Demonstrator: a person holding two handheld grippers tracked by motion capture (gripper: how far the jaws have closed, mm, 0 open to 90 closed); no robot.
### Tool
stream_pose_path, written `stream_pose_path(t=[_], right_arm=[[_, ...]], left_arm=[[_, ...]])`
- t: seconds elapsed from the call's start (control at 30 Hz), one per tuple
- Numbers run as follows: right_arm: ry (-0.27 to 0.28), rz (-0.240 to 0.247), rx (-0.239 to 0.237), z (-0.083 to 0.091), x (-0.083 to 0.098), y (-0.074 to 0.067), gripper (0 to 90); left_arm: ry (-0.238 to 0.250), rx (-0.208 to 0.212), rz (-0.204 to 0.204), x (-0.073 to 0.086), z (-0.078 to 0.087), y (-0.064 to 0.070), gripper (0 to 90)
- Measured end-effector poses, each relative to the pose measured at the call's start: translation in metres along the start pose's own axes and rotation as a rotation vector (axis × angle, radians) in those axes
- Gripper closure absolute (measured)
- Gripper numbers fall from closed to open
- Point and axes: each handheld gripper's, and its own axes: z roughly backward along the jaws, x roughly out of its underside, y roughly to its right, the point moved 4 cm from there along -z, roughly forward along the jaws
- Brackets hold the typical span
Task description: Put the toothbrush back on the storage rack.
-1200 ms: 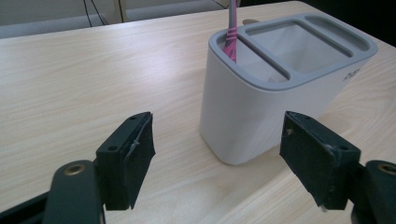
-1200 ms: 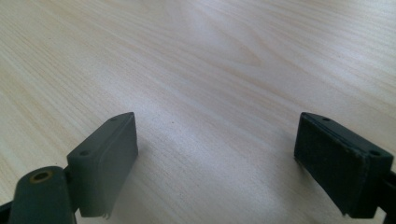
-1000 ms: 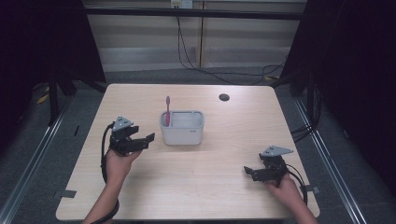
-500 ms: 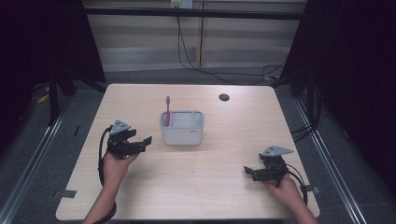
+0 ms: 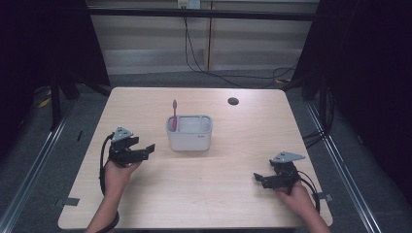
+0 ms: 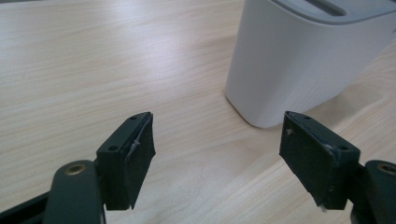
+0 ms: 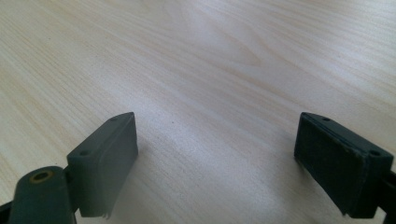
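On the bench (image 5: 204,194), a white holder (image 5: 189,133) is standing slightly left of centre, with a pink toothbrush (image 5: 174,115) rising upright from its left compartment. A small dark disc (image 5: 233,101) is lying near the far edge, well apart from the holder.

High view: the left gripper (image 5: 148,148) is resting in the person's left hand (image 5: 118,174) just left of the holder, pointing toward it but not touching it. The right gripper (image 5: 258,178) is sitting in the right hand (image 5: 291,194) near the front right corner, well apart from the holder and pointing left. A black cable (image 5: 103,162) is looping from the left gripper along the forearm.

Left gripper view: the left gripper (image 6: 217,149) is spreading its fingers (image 6: 133,156) wide, with nothing between them but bare bench (image 6: 93,70). The holder (image 6: 299,60) is standing ahead and to the right, near the right finger yet apart from it.

Right gripper view: the right gripper (image 7: 217,158) is likewise holding its fingers (image 7: 109,161) wide apart and empty over the bench (image 7: 210,70), whose wood grain is running diagonally beneath them.
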Motion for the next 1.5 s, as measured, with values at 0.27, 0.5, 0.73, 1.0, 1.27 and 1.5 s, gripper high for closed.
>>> stream_pose_path(t=[0.27, 0.5, 0.73, 1.0, 1.27, 1.5], right_arm=[[0.000, 0.000, 0.000, 0.000, 0.000, 0.000, 12.7], [0.000, 0.000, 0.000, 0.000, 0.000, 0.000, 12.7], [0.000, 0.001, 0.000, 0.000, 0.000, 0.000, 12.7], [0.000, 0.000, 0.000, 0.000, 0.000, 0.000, 12.7], [0.000, 0.000, 0.000, 0.000, 0.000, 0.000, 12.7], [0.000, 0.000, 0.000, 0.000, 0.000, 0.000, 12.7]], left_arm=[[-0.041, -0.025, 0.006, 0.011, -0.003, -0.009, 26.1], [-0.084, -0.044, 0.007, 0.020, -0.006, -0.014, 26.1], [-0.125, -0.060, -0.008, 0.026, -0.008, -0.017, 26.1], [-0.158, -0.074, -0.016, 0.032, -0.011, -0.019, 26.1], [-0.171, -0.079, -0.021, 0.034, -0.012, -0.019, 26.1], [-0.174, -0.078, -0.016, 0.035, -0.013, -0.019, 25.9]])
